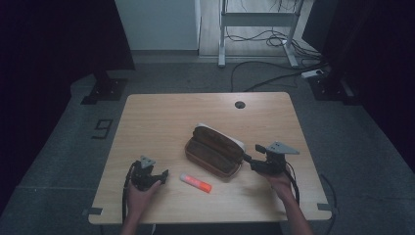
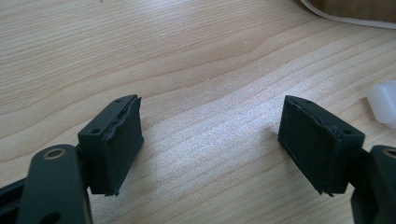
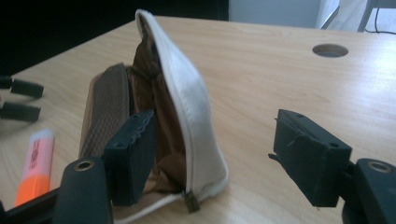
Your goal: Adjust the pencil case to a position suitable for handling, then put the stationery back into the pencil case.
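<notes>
A brown pencil case [image 1: 215, 149] lies unzipped in the middle of the table, its cream side wall [image 3: 187, 98] standing up. An orange highlighter [image 1: 195, 182] with a white cap lies just in front of it. My right gripper [image 1: 252, 157] is at the case's right end, open. In the right gripper view its left finger [image 3: 130, 154] sits at the case's opening and the cream wall stands between the jaws, untouched by the right finger [image 3: 308, 154]. My left gripper [image 1: 164, 177] rests open left of the highlighter, over bare wood [image 2: 210, 140], with the white cap [image 2: 384, 100] just beyond its right jaw.
A round cable hole [image 1: 240, 105] sits near the table's far edge. The wooden table [image 1: 156, 122] has bare room on the left and at the back. Desk legs and cables [image 1: 264, 39] lie on the floor beyond it.
</notes>
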A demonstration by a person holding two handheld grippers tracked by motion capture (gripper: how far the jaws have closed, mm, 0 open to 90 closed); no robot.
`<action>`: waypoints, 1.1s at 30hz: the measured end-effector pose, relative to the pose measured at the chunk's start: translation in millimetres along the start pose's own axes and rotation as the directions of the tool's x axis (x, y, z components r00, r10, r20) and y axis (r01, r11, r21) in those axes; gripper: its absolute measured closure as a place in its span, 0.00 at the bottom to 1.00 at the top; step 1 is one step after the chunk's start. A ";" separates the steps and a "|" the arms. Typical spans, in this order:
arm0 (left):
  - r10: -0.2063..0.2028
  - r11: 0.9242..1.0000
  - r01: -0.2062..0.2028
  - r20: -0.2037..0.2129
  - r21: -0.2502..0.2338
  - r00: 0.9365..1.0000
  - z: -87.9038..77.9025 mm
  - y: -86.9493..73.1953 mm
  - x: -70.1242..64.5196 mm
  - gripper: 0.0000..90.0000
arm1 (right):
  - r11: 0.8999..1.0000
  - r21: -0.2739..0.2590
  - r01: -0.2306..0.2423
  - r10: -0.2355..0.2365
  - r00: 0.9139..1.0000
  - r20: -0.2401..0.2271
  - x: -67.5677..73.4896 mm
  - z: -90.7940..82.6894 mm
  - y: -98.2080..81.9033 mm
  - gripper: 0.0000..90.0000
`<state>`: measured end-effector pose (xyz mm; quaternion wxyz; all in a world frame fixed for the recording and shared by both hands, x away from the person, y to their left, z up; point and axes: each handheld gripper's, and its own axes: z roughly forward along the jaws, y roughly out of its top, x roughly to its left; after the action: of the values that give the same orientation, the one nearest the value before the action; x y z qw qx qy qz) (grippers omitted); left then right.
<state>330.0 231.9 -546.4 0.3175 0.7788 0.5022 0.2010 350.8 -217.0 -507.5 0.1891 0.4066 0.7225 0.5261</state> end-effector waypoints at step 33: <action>0.000 1.000 0.000 0.001 0.001 1.000 -0.1 0.1 0.1 0.24 | 0.998 0.025 0.062 -0.059 0.993 -0.104 40.5 -4.8 -7.7 0.35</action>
<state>330.1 232.0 -546.3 0.3174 0.7790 0.5022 0.2006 320.2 -188.9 -506.5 0.1617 0.3595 0.7505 0.5304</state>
